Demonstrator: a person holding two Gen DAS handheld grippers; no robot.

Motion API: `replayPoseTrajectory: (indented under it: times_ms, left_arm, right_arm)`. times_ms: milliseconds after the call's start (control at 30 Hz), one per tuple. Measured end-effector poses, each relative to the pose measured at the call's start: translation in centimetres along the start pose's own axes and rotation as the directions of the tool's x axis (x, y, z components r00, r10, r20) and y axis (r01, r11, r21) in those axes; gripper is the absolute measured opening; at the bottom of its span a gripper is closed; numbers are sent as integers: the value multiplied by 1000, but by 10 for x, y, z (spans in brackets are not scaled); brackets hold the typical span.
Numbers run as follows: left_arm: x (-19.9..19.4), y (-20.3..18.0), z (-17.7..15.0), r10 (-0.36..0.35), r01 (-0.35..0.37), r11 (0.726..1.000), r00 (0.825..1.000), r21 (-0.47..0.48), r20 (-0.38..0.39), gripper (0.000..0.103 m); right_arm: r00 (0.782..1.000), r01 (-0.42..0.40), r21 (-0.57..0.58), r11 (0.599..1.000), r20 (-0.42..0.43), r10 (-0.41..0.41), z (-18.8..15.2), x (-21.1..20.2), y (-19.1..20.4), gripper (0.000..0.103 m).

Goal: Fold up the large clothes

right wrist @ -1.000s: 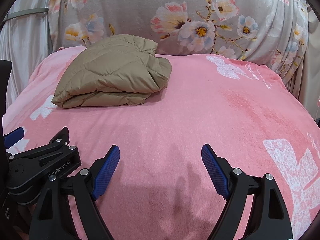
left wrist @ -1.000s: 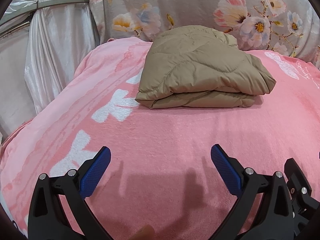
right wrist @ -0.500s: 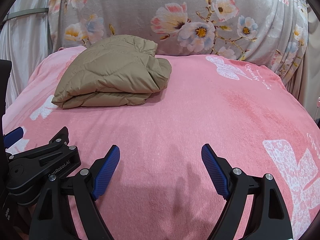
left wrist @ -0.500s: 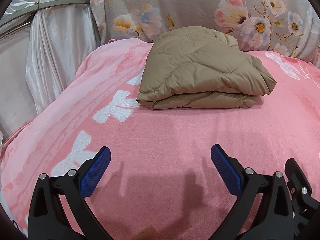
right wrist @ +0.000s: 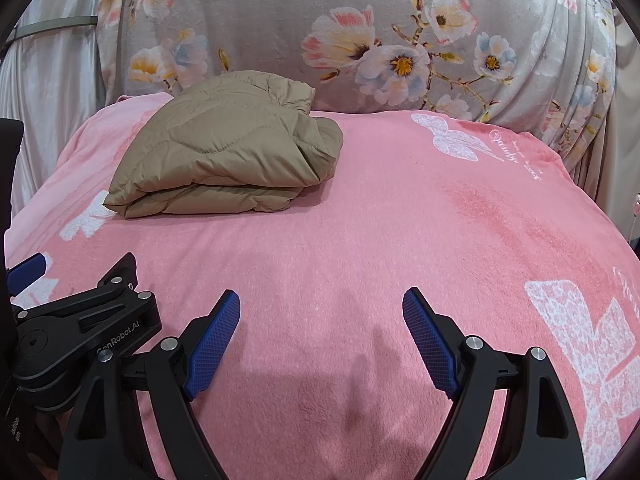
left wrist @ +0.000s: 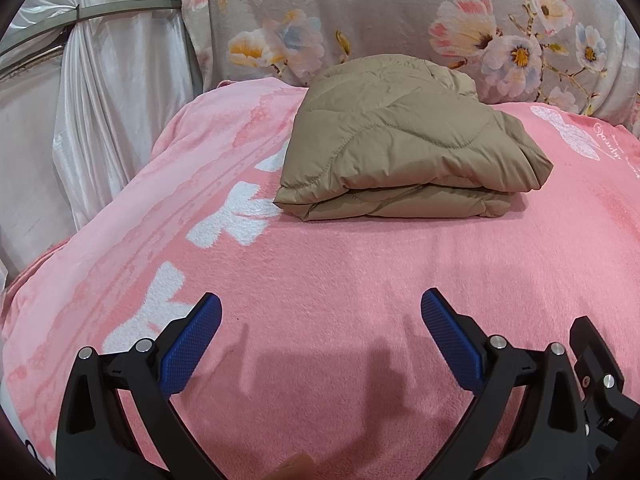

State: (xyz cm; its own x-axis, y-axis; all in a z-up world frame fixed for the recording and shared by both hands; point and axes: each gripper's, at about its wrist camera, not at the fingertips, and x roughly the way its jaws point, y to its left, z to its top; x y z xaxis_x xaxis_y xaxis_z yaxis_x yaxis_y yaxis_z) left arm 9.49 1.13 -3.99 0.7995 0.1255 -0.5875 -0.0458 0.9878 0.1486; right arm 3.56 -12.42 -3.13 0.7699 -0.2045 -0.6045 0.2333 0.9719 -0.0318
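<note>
Jacket (left wrist: 404,140) folded on blanket (left wrist: 340,264), well ahead of both empty, wide-apart grippers.

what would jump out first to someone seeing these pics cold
The folded tan quilted jacket sits alone toward the far left of the pink blanket. Behind it hangs a grey floral cloth. The left gripper and right gripper hover open and empty in front.

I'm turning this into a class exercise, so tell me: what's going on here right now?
A person holds two grippers above a pink blanket. The left gripper and right gripper are both open and hold nothing. The tan quilted jacket lies apart from them, already folded into a bundle at the far side, near the floral fabric.
</note>
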Motion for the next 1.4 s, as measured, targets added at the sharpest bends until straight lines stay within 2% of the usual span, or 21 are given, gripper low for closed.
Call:
replayPoseTrajectory:
  times_ms: [833, 1400]
  left_arm:
    - [-3, 0, 1, -2, 2, 1000, 1000, -3, 4, 97]
    - [-8, -2, 1, -5, 6, 1000, 999, -15, 37, 95]
  right_arm:
    - [1000, 2, 1, 1000, 3, -2, 0, -1, 1, 82]
    - [1000, 4, 1, 1000, 12, -4, 2, -2, 0, 82]
